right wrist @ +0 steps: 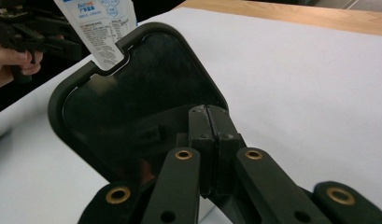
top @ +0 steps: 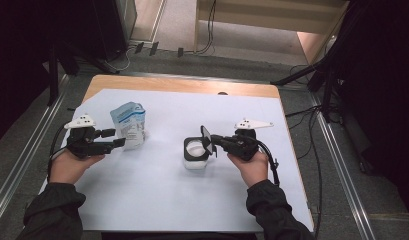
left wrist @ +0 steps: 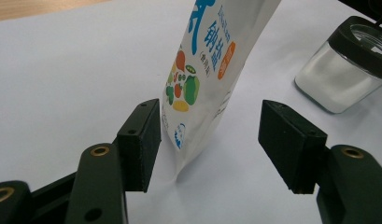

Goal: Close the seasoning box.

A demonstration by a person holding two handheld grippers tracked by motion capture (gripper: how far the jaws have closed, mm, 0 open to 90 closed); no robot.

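so at the left of the high view the left gripper (top: 112, 140) sits with its jaws spread around the bottom of a pouch (top: 129, 123), a soft, crinkly white-and-blue bag with printed veggies that stands a bit tilted on the white sheet (top: 157, 200). in the left gripper view the left pad looks just about against the pouch (left wrist: 202, 70) and the right pad is clearly off it, so it's released, not squeezing. middle of the frame there's a squarish clear jar (top: 195, 152) with white powder and a black rim, mouth open. the right gripper (top: 210, 140) is clenched on the jar's glossy black flip lid (right wrist: 132, 98), rounded corners, standing up on edge. lots of bare sheet toward the bottom and right edges, wood strip of the table (top: 182, 85) along the top.
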